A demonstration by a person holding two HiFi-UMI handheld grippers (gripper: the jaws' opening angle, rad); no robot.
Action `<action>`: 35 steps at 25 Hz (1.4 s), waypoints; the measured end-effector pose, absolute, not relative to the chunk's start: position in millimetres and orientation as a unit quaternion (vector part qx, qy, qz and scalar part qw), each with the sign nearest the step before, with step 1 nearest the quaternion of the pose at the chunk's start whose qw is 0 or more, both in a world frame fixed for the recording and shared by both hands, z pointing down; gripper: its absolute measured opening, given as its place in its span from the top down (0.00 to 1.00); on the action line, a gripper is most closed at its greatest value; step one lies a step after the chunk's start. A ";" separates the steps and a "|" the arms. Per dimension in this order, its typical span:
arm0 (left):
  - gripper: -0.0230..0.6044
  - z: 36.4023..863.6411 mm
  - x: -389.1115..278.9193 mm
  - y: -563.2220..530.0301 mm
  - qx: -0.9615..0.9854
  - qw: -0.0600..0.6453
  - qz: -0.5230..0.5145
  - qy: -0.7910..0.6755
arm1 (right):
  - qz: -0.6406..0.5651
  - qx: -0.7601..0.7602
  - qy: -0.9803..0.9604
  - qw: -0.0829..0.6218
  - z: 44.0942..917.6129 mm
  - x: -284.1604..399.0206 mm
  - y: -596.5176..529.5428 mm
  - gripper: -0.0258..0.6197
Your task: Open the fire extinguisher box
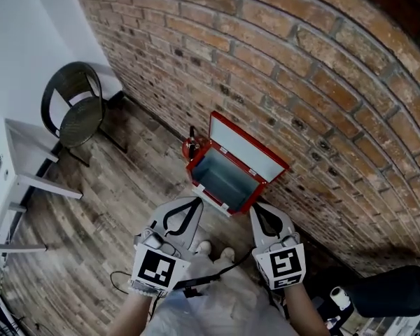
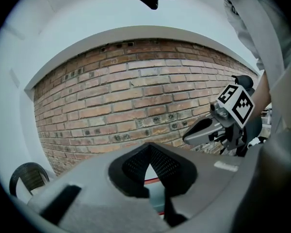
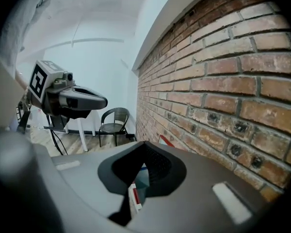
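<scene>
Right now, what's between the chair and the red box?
Bare wooden floor, then a small red object beside the box; the head view shows it.

The fire extinguisher box [image 1: 231, 175] is red (white-lined), brick wall [image 1: 301, 61] red-brown — chair [image 1: 77, 110] black.

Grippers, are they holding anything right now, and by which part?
Nothing is held. The left gripper and right gripper both have fingers shut together, empty, clear of the open red box.
</scene>
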State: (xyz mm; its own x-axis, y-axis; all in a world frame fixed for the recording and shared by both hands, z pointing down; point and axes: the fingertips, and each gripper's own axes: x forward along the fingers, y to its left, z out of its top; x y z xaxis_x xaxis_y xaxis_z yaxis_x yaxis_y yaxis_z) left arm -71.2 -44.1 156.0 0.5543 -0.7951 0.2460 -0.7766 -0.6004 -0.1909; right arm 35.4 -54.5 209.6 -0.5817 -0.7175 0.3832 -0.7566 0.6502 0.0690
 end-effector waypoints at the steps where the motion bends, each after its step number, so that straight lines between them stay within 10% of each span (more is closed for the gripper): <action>1: 0.97 152.2 -71.6 -43.9 -0.881 0.031 -0.154 0.447 | 0.052 0.416 -0.888 0.187 204.1 36.9 -55.3 0.95; 35: 0.97 121.3 -63.5 -50.5 -0.882 0.065 -0.158 0.438 | -0.001 0.446 -0.882 0.154 148.2 54.8 -60.6 0.94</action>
State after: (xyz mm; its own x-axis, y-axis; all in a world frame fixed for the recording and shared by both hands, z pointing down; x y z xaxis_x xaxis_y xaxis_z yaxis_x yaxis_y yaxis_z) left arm -63.5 -50.5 121.3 0.5658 -0.7942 0.2216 -0.7533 -0.6072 -0.2528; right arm 54.8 -60.6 148.2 -0.5549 -0.7869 0.2701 -0.7862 0.6021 0.1391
